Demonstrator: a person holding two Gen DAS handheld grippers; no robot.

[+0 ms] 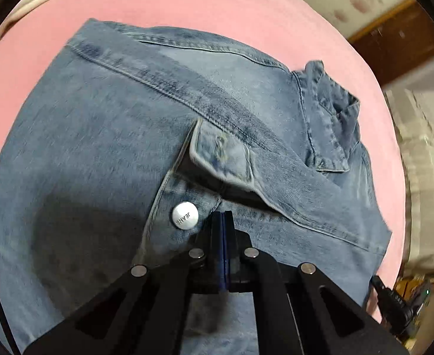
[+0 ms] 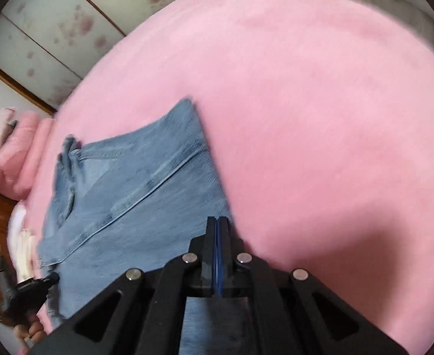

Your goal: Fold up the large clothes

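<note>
A blue denim jacket [image 1: 122,136] lies spread on the pink bed cover [image 1: 205,6], its collar [image 1: 332,118] bunched at the right. A silver button [image 1: 185,215] and a pocket flap [image 1: 222,156] sit just ahead of my left gripper [image 1: 222,216], which is shut with its pads pinching a fold of the denim beside the button. In the right wrist view the jacket [image 2: 134,183] stretches off to the left. My right gripper [image 2: 218,220] is shut on the jacket's right edge, and denim runs on beneath its fingers.
The pink bed cover [image 2: 320,103] spreads wide to the right of the jacket. Folded pink bedding [image 2: 15,153] lies at the far left by a wooden frame. A hand [image 2: 27,331] holds the other gripper's black handle at lower left. Floral sliding doors [image 2: 57,29] stand behind.
</note>
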